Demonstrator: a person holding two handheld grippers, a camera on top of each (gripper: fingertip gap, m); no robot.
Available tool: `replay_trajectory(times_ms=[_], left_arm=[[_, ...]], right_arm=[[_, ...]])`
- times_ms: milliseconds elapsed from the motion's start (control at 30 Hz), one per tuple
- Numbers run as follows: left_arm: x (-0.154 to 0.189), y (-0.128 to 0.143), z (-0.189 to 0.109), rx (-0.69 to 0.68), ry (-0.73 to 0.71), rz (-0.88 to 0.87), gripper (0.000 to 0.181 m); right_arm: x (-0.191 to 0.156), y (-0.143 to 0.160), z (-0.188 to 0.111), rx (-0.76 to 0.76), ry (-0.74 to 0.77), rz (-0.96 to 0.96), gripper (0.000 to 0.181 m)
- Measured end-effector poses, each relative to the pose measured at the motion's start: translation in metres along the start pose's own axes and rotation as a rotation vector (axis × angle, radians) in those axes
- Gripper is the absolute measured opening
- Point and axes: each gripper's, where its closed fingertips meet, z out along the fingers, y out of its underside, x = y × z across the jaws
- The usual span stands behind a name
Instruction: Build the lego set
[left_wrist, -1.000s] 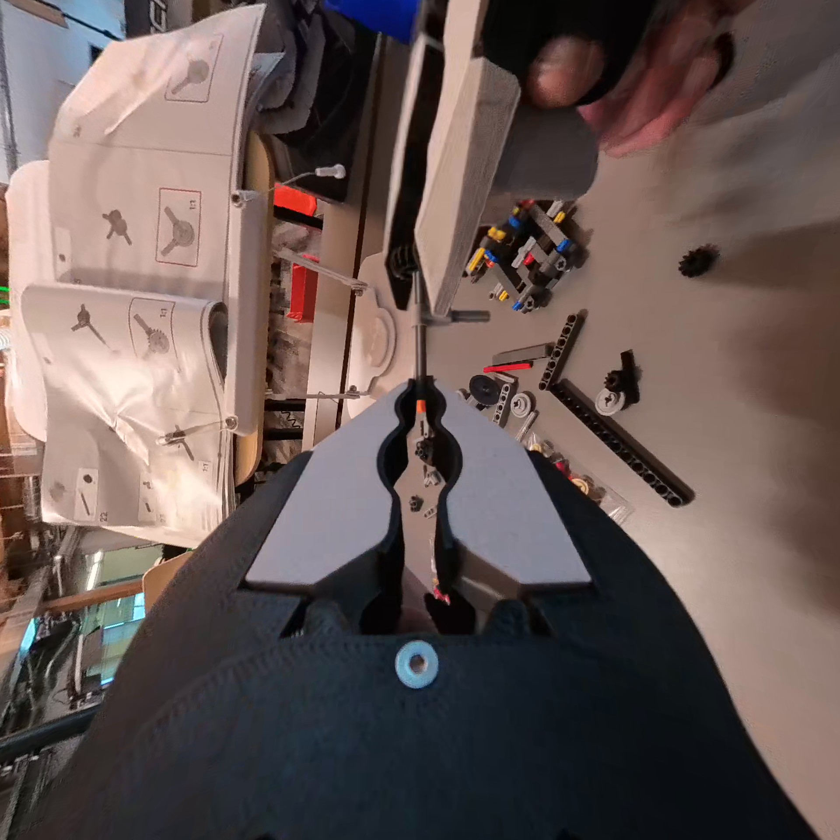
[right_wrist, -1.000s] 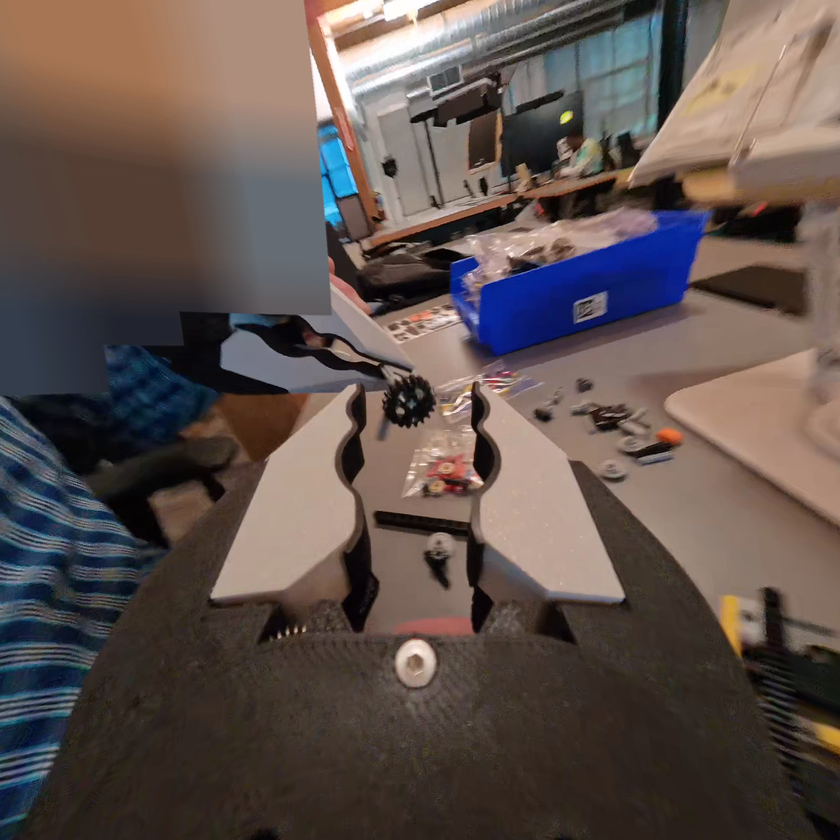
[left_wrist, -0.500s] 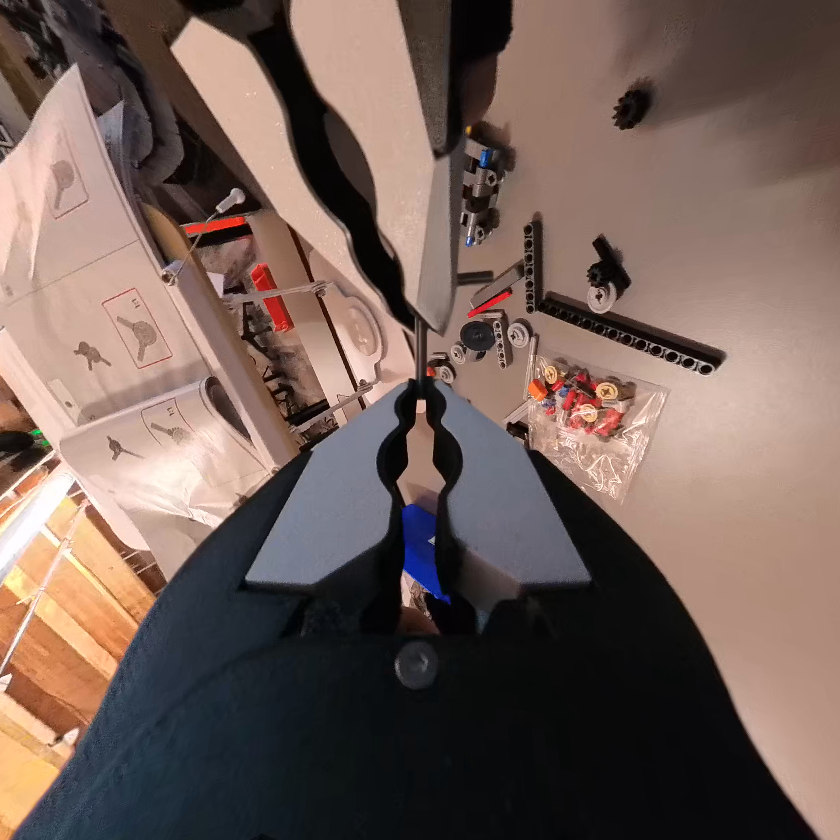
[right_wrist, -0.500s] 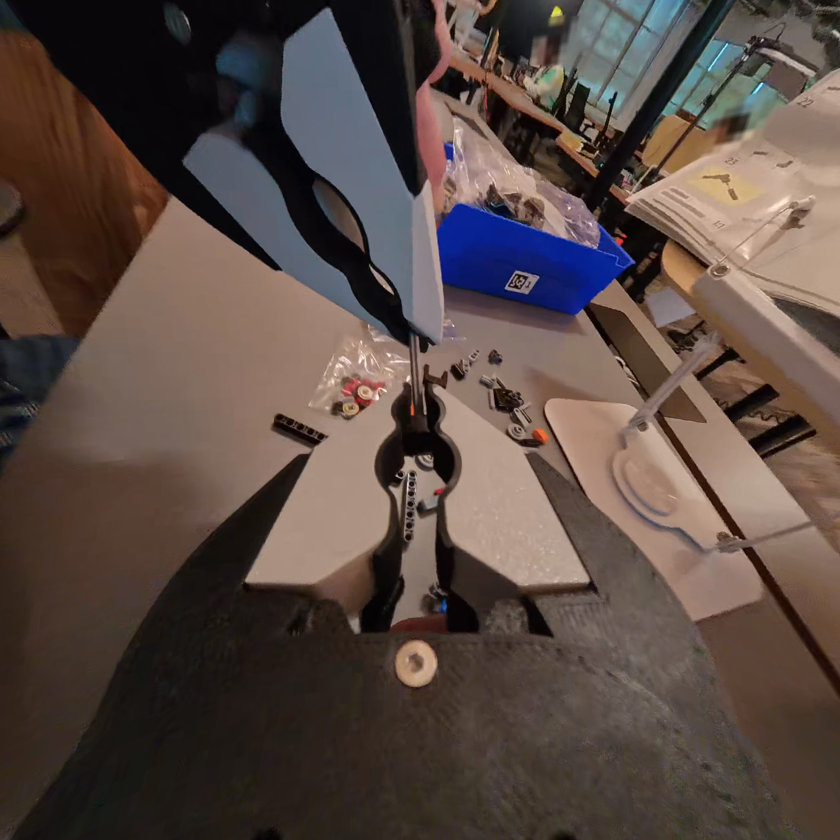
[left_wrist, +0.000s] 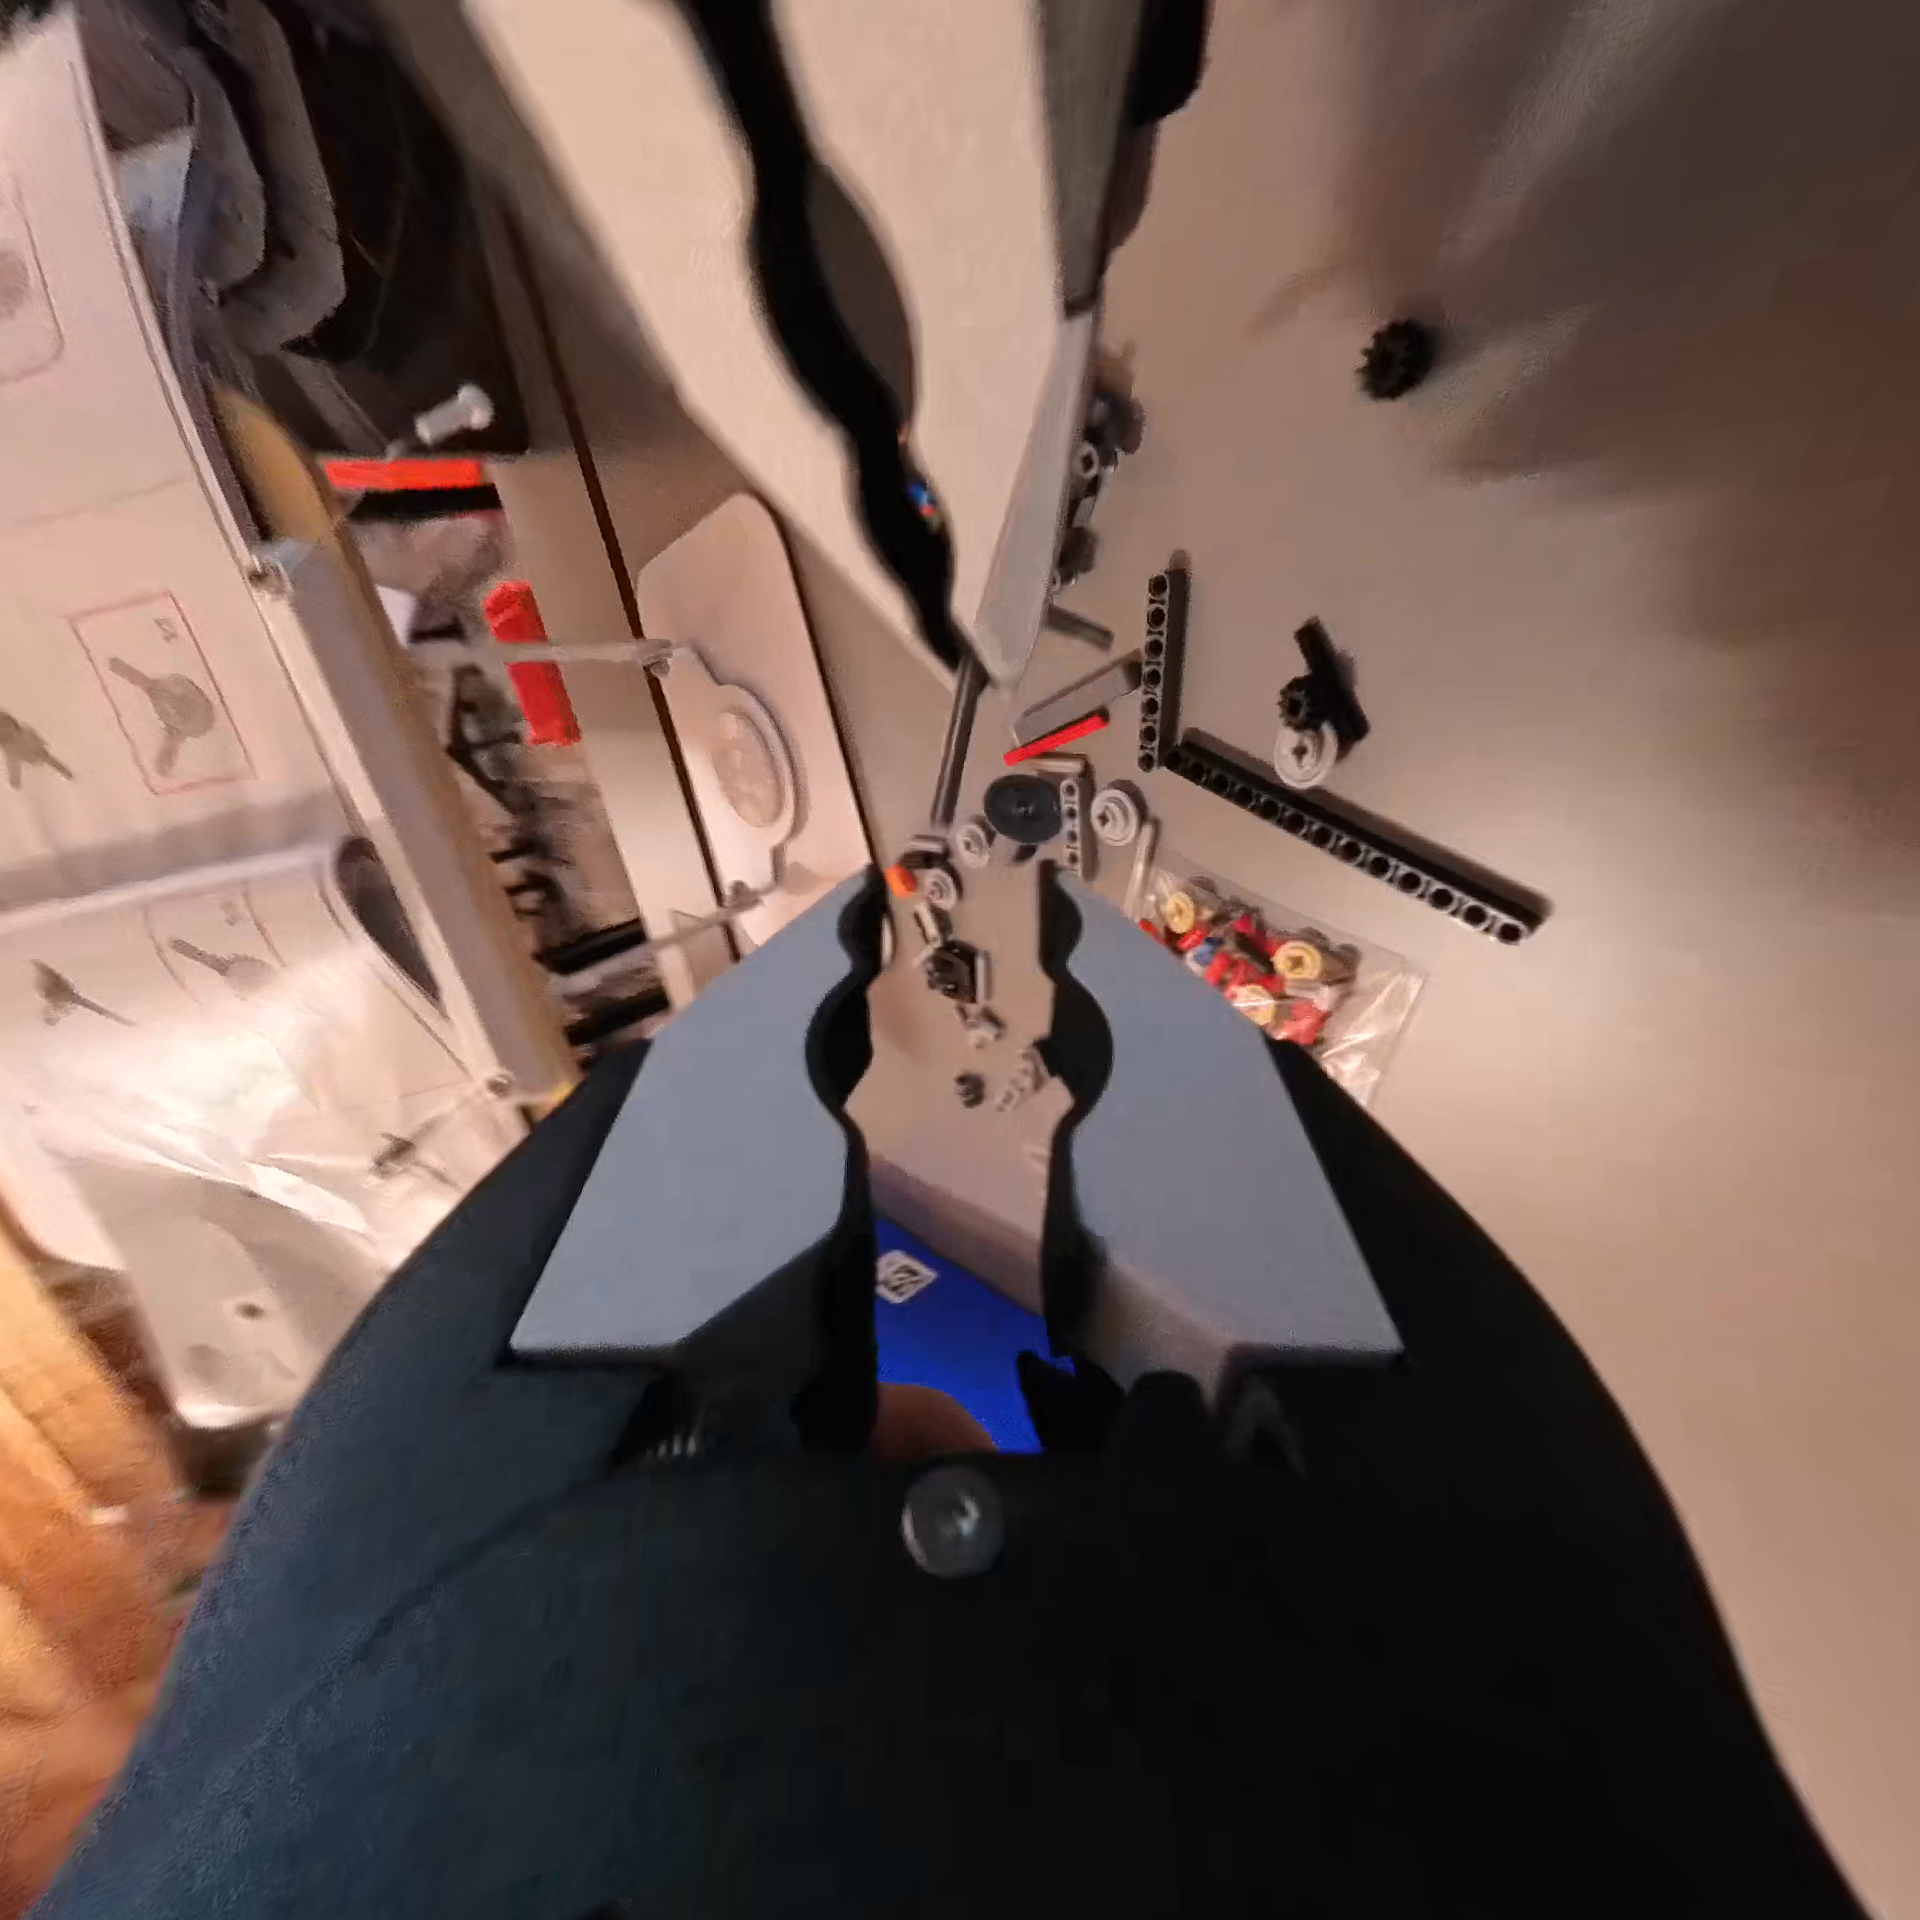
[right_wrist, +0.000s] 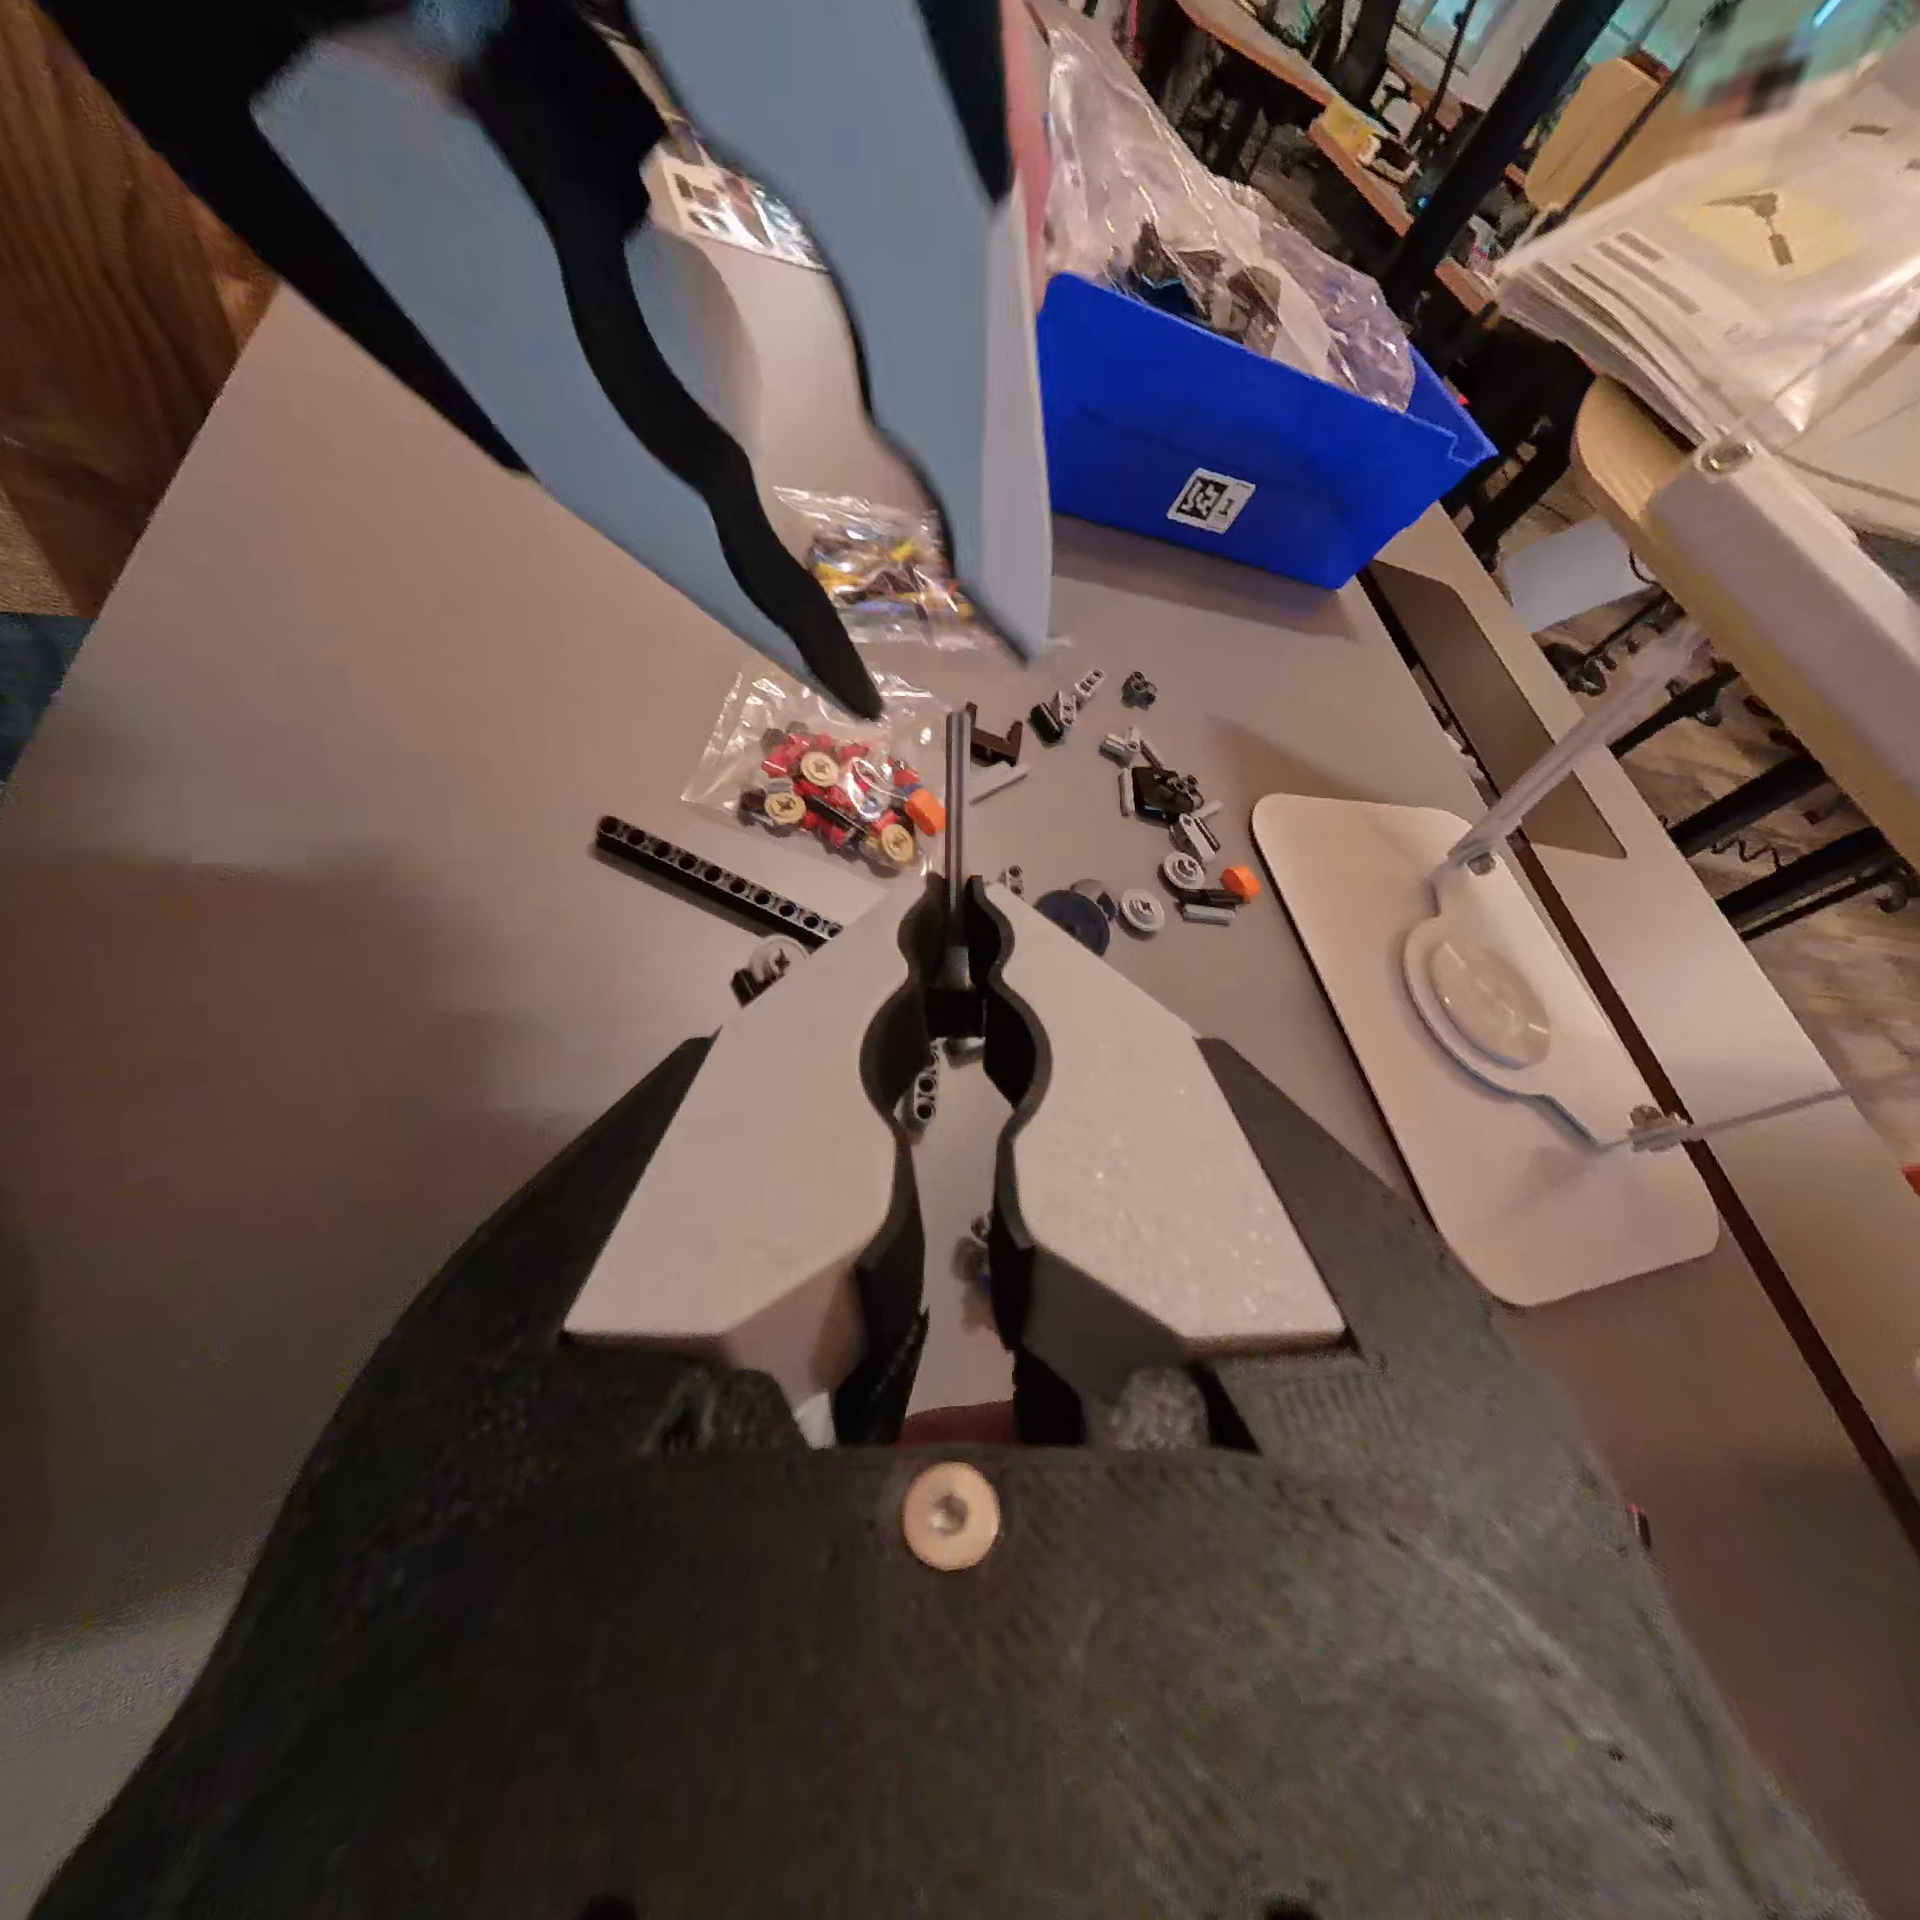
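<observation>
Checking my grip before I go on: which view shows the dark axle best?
Right wrist view: the axle stands sharp, nearly full length, clamped in the right gripper. The left wrist view shows it blurred and shorter, sticking out from that gripper's tips, beyond the open left gripper.

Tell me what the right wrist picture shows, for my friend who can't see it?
The right gripper is shut on a thin dark rod that sticks out ahead, above a grey table. The left gripper hangs open just beyond the rod's tip. On the table lie small lego pieces, a bag of red and tan parts, a black beam and a blue bin.
</observation>
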Motion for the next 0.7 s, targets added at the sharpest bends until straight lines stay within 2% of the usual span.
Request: replay_trajectory(times_ms=[67, 133, 167, 267, 467, 567, 700], left_arm=[[-0.003, 0.011, -0.002, 0.047, 0.046, -0.143, 0.041], [-0.015, 0.025, 0.005, 0.131, 0.055, -0.295, 0.039], [-0.018, 0.038, 0.016, 0.131, 0.060, -0.333, 0.038], [-0.019, 0.073, 0.060, 0.073, 0.054, -0.338, 0.031], [-0.024, 0.093, 0.125, 0.102, 0.117, -0.360, 0.019], [-0.019, 0.098, 0.146, 0.124, 0.175, -0.341, 0.019], [-0.017, 0.095, 0.158, 0.159, 0.223, -0.325, 0.018]], right_arm=[[0.003, 0.005, -0.002, -0.003, 0.002, 0.016, 0.000], [0.005, 0.007, -0.004, 0.001, 0.008, 0.025, 0.000], [0.006, 0.008, -0.005, 0.003, 0.009, 0.029, 0.000], [0.008, 0.011, -0.004, 0.005, 0.014, 0.033, 0.000], [0.011, 0.017, -0.003, 0.016, 0.013, 0.068, 0.000], [0.011, 0.018, -0.002, 0.017, 0.011, 0.077, 0.000], [0.012, 0.020, -0.001, 0.020, 0.010, 0.092, 0.000]])
